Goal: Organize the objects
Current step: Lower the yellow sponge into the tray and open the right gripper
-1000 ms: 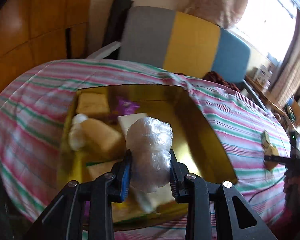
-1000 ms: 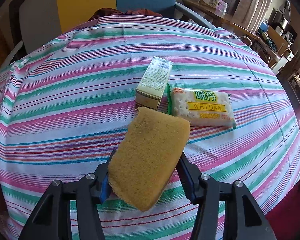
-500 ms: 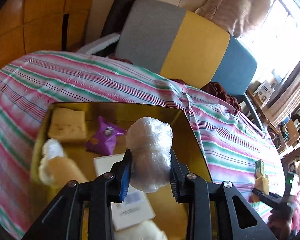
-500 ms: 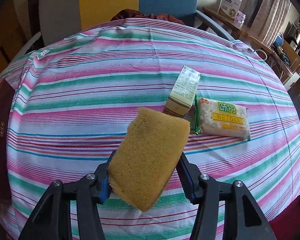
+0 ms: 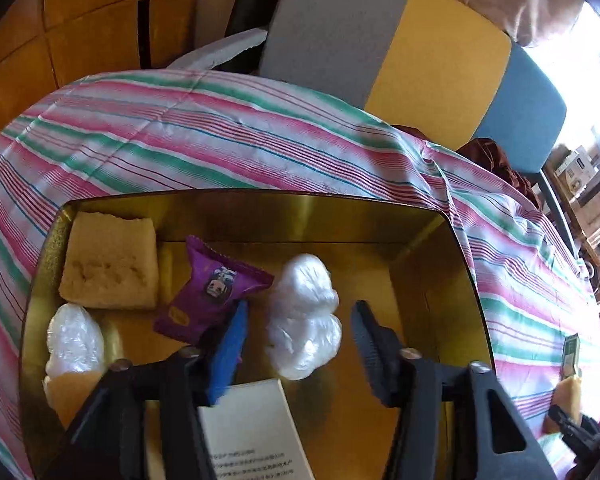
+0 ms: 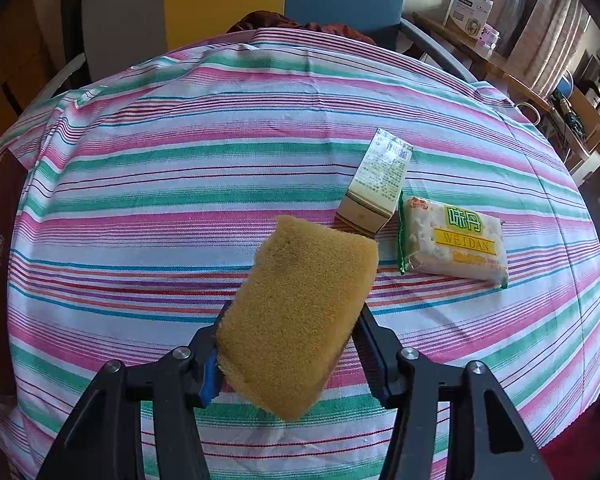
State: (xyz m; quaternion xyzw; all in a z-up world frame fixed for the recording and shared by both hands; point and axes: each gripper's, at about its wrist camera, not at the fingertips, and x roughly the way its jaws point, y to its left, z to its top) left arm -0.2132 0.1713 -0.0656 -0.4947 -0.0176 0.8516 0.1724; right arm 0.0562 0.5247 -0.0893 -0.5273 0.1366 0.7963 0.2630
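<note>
Over the striped tablecloth (image 6: 180,184), the gold tray (image 5: 340,216) holds a crinkly white plastic-wrapped bundle (image 5: 304,316), lying free between the left gripper (image 5: 298,344)'s opening jaws. The right gripper (image 6: 288,340) pinches a porous yellow sponge (image 6: 300,328), tilted above the cloth.

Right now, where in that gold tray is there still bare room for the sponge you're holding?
The gold tray is bare along its right side, between the white plastic bundle and the right wall. Its left half is crowded: a sponge, a purple packet, another white bundle and a white box. The left gripper is opening around the bundle.
</note>
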